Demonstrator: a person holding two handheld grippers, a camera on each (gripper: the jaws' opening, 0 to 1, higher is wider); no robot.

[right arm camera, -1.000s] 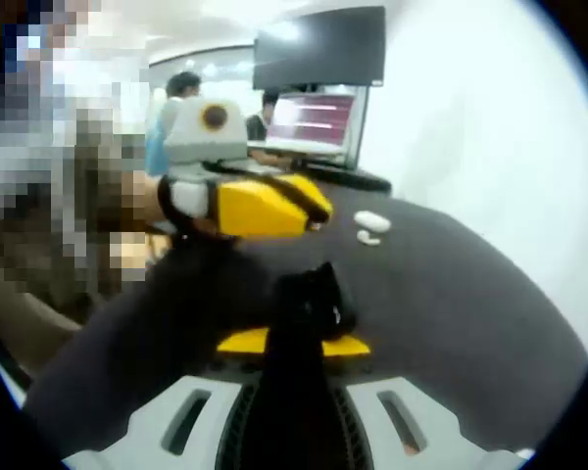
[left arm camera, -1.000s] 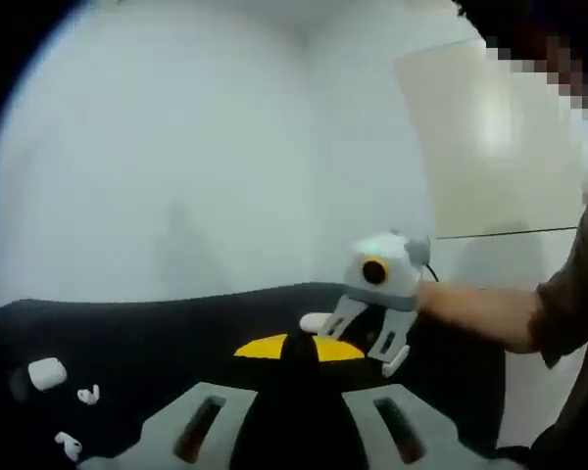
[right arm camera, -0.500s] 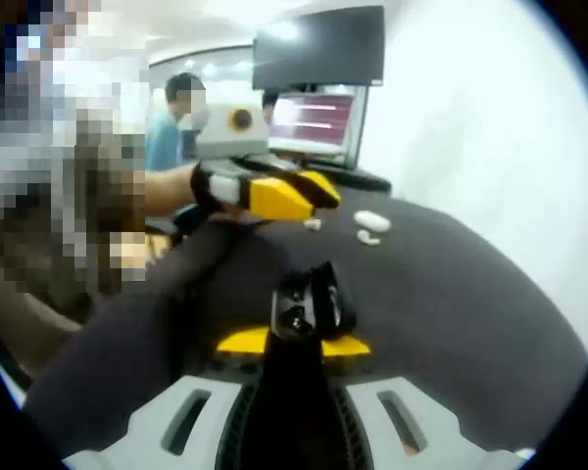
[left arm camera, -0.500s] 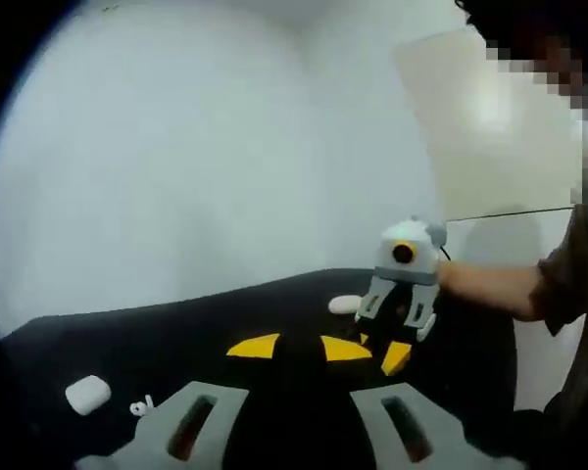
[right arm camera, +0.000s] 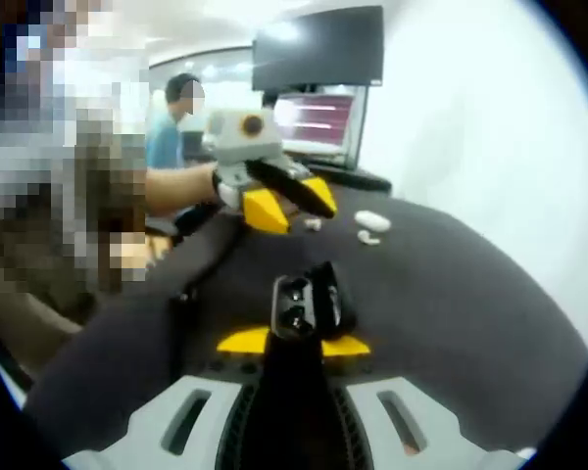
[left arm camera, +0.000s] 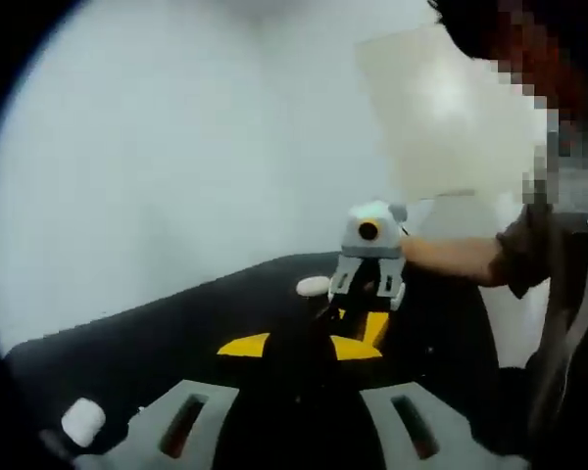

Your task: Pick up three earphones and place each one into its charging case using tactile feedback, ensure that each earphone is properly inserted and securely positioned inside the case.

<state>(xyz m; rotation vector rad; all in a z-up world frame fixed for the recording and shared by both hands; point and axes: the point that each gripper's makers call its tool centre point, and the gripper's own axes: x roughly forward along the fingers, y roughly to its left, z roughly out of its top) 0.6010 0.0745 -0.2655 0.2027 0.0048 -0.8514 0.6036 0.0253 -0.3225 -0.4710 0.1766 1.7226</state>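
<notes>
Right gripper, bottom centre, pinches open black charging case; left gripper upper-centre, jaws spread, forearm level.

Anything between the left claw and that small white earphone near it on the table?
Nothing visible. In the right gripper view the left claw hovers right beside the white earphone, with bare black table around them.

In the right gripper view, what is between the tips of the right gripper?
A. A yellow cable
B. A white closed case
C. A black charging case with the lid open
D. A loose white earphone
C: the black charging case sits at the tips of the right gripper with its lid raised and its sockets showing, while the white case lies far off on the black table.
</notes>
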